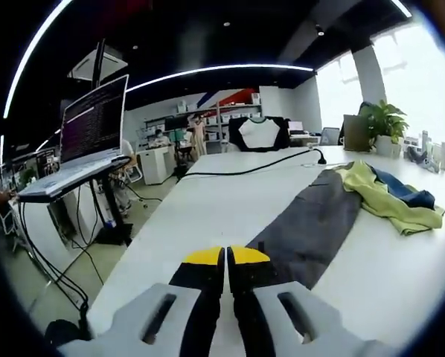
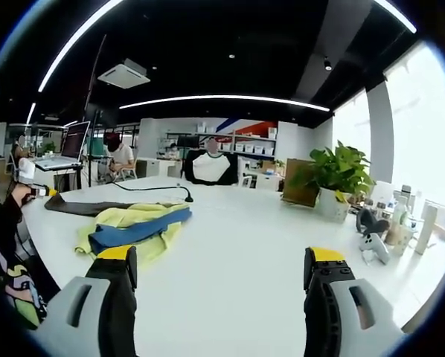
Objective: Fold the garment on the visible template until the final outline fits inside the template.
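A yellow-green garment [image 1: 386, 199] with a blue part lies crumpled on the far end of a dark grey template mat [image 1: 312, 223] on the white table [image 1: 207, 216]. My left gripper [image 1: 226, 257] is shut, its yellow tips pressed together with nothing showing between them, right by the mat's near left corner. In the right gripper view the same garment [image 2: 137, 223] lies ahead on the left, with the mat [image 2: 77, 205] stretching away behind it. My right gripper [image 2: 222, 256] hangs open wide over bare table, apart from the garment. The left gripper [image 2: 42, 192] shows small at the mat's far end.
A laptop [image 1: 88, 126] stands on a raised stand off the table's left edge. A black cable [image 1: 245, 167] runs across the far table. A potted plant [image 2: 334, 175] and small devices [image 2: 375, 242] occupy the table's right side. A person [image 2: 118, 152] sits far behind.
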Available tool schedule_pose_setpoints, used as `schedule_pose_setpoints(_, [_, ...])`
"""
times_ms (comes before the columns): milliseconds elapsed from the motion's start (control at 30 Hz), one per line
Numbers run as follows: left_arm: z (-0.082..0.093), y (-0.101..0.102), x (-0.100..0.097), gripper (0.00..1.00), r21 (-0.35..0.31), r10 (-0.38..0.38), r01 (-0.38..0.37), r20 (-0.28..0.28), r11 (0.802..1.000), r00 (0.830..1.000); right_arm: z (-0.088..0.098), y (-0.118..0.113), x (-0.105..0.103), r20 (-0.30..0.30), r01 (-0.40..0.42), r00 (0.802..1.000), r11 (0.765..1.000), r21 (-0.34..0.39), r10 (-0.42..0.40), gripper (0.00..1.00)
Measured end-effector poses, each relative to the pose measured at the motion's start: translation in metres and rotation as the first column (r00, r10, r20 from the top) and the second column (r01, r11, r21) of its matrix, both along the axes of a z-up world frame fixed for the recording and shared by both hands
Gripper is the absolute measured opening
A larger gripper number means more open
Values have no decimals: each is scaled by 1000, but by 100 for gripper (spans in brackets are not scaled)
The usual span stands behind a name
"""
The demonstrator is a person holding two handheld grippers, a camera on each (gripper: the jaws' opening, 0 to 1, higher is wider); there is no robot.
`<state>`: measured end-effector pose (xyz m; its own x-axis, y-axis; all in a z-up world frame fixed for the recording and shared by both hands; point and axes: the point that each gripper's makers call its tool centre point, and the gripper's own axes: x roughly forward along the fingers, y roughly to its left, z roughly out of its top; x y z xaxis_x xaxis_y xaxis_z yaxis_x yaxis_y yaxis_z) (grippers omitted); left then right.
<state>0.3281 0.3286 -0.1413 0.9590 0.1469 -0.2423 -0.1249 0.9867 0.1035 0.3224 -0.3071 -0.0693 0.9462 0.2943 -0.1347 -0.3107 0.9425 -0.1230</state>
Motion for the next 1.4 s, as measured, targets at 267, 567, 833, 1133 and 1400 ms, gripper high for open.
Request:
schedule_pose_setpoints(267, [10,2,-5,2,-20,2,-2,26,1000,1000,-7,8,3,-24,-23,999,1000,-10,22,96])
schedule_pose_setpoints(567, [-23,-46,16,8,-91,-180,175,-55,980,982,-8,7,1,-25,-23,999,1000,-11,23,96])
schedule_pose_setpoints(833, [-31,-55,20,10,-139,-200,189,-66,972,978,-9,7,2,-29,-28,999,1000,-12,28,96])
schedule_pose_setpoints(1133, [-40,-51,19,13,-158,-187,171,-93,973,978,-10,9,3,-35,-30,999,999,-12,30,96])
schedule_pose_setpoints(1400, [-46,-45,20,7,-102,-174,162,-114,981,978,-11,10,3,-36,-33,999,999,-13,33,95])
